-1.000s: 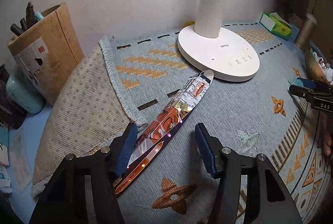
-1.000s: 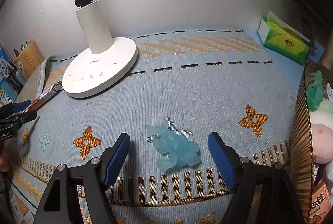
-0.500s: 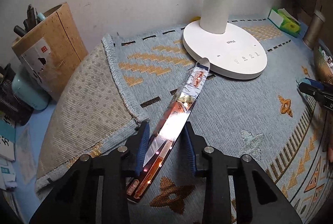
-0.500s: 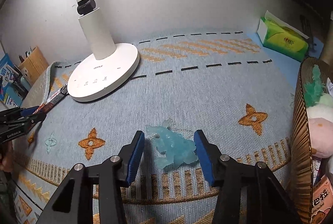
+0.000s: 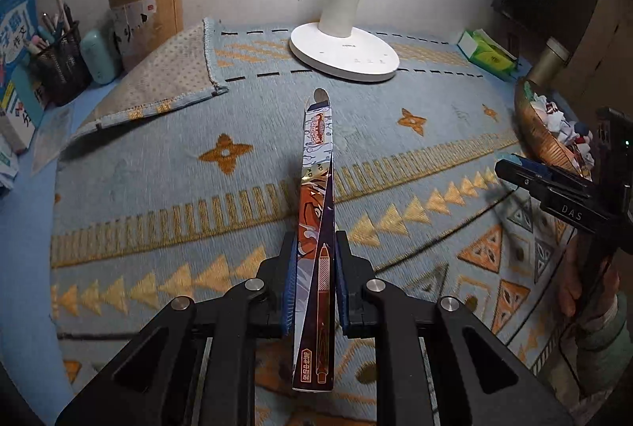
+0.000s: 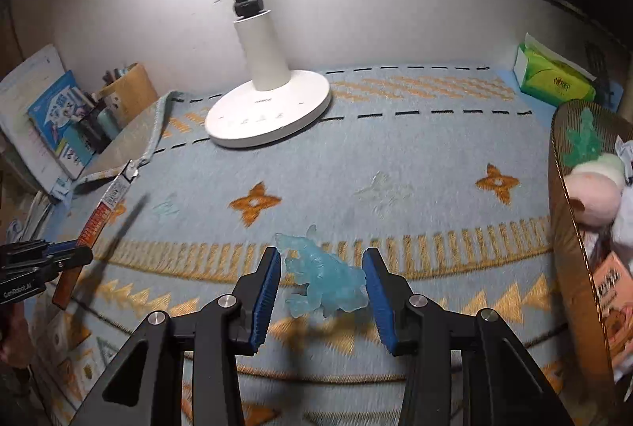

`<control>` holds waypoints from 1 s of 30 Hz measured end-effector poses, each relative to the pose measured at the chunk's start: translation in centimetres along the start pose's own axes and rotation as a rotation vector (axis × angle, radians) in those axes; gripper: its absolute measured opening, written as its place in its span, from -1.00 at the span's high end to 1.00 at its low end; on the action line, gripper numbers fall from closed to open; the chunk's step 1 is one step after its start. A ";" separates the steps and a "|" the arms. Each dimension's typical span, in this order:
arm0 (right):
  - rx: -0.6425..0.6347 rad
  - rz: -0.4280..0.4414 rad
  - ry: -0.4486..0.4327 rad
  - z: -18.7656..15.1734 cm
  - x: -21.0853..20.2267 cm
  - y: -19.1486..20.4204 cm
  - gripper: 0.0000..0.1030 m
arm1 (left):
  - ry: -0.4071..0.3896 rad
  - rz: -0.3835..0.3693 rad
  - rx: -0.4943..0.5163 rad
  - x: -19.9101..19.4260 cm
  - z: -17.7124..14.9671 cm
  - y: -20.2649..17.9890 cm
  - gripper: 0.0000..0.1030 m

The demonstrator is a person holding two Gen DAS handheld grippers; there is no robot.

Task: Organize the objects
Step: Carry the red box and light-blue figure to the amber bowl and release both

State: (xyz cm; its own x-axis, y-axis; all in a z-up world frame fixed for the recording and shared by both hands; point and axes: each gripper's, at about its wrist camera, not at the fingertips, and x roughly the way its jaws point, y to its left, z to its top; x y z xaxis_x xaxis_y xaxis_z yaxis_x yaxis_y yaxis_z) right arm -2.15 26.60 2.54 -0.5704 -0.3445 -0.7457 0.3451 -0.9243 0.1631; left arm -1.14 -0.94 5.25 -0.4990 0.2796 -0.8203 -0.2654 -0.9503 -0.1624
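Starting at far left of the left wrist view: mesh pen cup [image 5: 59,68], pale teal case [image 5: 97,56] and cardboard pen holder [image 5: 148,18] crowded against the wall, beside the folded-back corner of the woven mat [image 5: 158,78]. Left gripper [image 5: 315,281] clamped on the long pen box [image 5: 316,220], blue pads pressed to both its sides, box lifted clear of the mat and pointing toward the white lamp base [image 5: 344,52]. Box narrow and flat-sided, glossy print of orange and navy, a pen drawn on its near end, hang-tab at the far tip. Only this view shows that printed face; right wrist view catches the pen box [image 6: 103,206] edge-on at far left, as a motion-blurred strip with a red-and-white label, sticking out of the left gripper [image 6: 71,254]. Only the left view shows the gold cylinder [image 5: 548,62] at far right. Right gripper [image 6: 321,291] closed on the translucent blue figure [image 6: 324,277], raised off the mat [image 6: 395,149], its shadow blurred below. Figure lumpy, pale aqua, spiky outline, leaning leftward; detail too soft to name. Right gripper [image 5: 522,169] seen side-on from the left view, figure hidden there. Farther right: green tissue pack [image 6: 554,78] by the wall, copper wire basket [image 6: 569,252] holding a green figure [image 6: 583,139] and pink plush [image 6: 589,196].
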 end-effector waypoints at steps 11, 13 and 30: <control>-0.033 -0.013 0.029 -10.2 -6.3 1.0 0.17 | 0.018 0.019 0.007 1.4 -5.3 -5.8 0.72; -0.049 -0.030 0.024 -10.5 -6.5 1.2 0.17 | -0.005 0.038 0.024 1.4 -5.5 -6.2 0.68; -0.008 -0.077 0.016 -11.6 -7.1 1.6 -0.32 | -0.073 0.110 0.105 2.2 -5.4 -8.3 0.73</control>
State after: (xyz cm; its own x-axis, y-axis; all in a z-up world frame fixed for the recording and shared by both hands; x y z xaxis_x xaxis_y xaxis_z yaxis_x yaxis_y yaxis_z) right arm 11.03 29.48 0.59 -0.5832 -0.2692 -0.7664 0.3061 -0.9468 0.0997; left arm 4.43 6.83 1.89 -0.5873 0.1874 -0.7874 -0.2891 -0.9572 -0.0122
